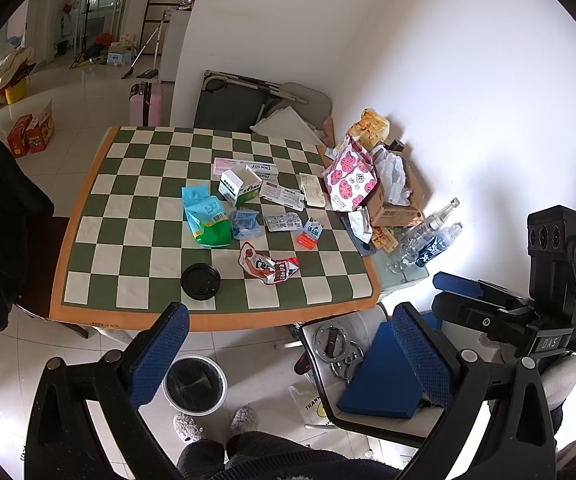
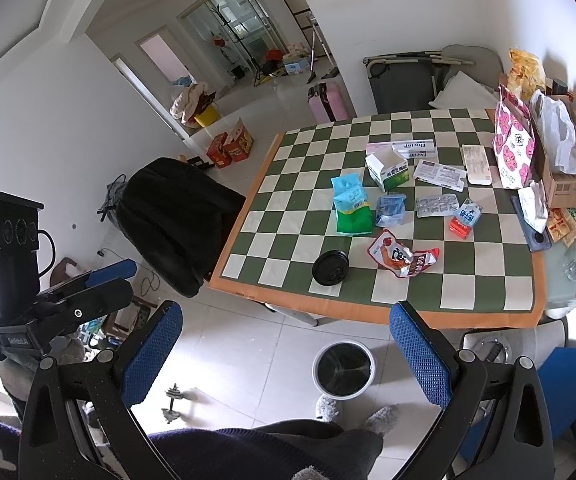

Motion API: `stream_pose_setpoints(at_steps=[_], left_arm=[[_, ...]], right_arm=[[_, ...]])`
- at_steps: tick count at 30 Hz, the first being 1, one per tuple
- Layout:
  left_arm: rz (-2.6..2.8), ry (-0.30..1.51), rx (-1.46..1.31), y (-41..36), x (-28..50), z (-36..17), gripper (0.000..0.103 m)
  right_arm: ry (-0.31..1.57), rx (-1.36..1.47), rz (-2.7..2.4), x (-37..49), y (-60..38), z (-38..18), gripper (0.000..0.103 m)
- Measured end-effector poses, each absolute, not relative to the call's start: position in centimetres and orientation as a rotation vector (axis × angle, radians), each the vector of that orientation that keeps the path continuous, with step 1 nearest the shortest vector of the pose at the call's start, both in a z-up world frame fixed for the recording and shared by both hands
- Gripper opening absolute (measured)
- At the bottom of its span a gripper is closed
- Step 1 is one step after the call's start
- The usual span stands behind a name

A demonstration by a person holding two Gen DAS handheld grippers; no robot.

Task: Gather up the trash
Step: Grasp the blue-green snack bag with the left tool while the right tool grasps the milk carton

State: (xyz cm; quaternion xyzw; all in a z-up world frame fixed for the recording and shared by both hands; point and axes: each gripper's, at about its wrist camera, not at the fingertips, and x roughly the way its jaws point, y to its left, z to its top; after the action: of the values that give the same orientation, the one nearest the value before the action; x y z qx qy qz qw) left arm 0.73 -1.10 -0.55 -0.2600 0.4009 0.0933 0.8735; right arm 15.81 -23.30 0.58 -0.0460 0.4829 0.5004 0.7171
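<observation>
Both claws hover over the floor on the near side of the table (image 1: pixel 215 316), jaws spread wide and empty: left claw (image 1: pixel 288 356), right claw (image 2: pixel 285 354). On the checkered cloth, left to right: a black cup lid (image 1: pixel 200 281); a blue-green pouch (image 1: pixel 204 220), long axis near-to-far; a crumpled red wrapper (image 1: pixel 268 265); a white box printed "Doctor" (image 1: pixel 263 169) at the far side, lying left-right. A black-lined trash bin (image 1: pixel 195 385) stands on the floor below the near edge. Only the right wrist view shows a small dumbbell (image 2: pixel 172 402); only the left shows the right claw's "DAS" label.
</observation>
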Motion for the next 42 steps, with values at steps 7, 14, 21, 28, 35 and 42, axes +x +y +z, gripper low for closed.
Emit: stream_pose_setpoints(at_steps=[7, 14, 21, 28, 35, 42], left_arm=[[0.194, 0.838, -0.546, -1.2, 0.7, -0.6, 0.103], [0.196, 0.837, -0.543, -1.2, 0.7, -0.6, 0.103], [0.191, 0.84, -0.542, -1.4, 0.8, -0.9, 0.103], [0.283, 0.848, -0.468, -1.6, 0.8, -1.0, 0.103], [0.541, 0.917, -0.295, 1.0, 3.6, -6.0, 0.103], [0.616, 1.093, -0.347, 6.6, 9.6, -13.7, 0.103]], right_arm=[[1.07, -0.1, 1.11, 15.7, -23.3, 0.6, 0.103], [1.072, -0.098, 1.114, 15.5, -23.1, 0.6, 0.103], [1.073, -0.095, 1.115, 15.5, -23.1, 0.6, 0.103], [1.07, -0.077, 1.094, 15.5, -23.1, 0.6, 0.103], [1.06, -0.06, 0.814, 16.5, -21.5, -2.1, 0.103], [1.174, -0.023, 0.586, 23.3, -19.5, -9.8, 0.103]])
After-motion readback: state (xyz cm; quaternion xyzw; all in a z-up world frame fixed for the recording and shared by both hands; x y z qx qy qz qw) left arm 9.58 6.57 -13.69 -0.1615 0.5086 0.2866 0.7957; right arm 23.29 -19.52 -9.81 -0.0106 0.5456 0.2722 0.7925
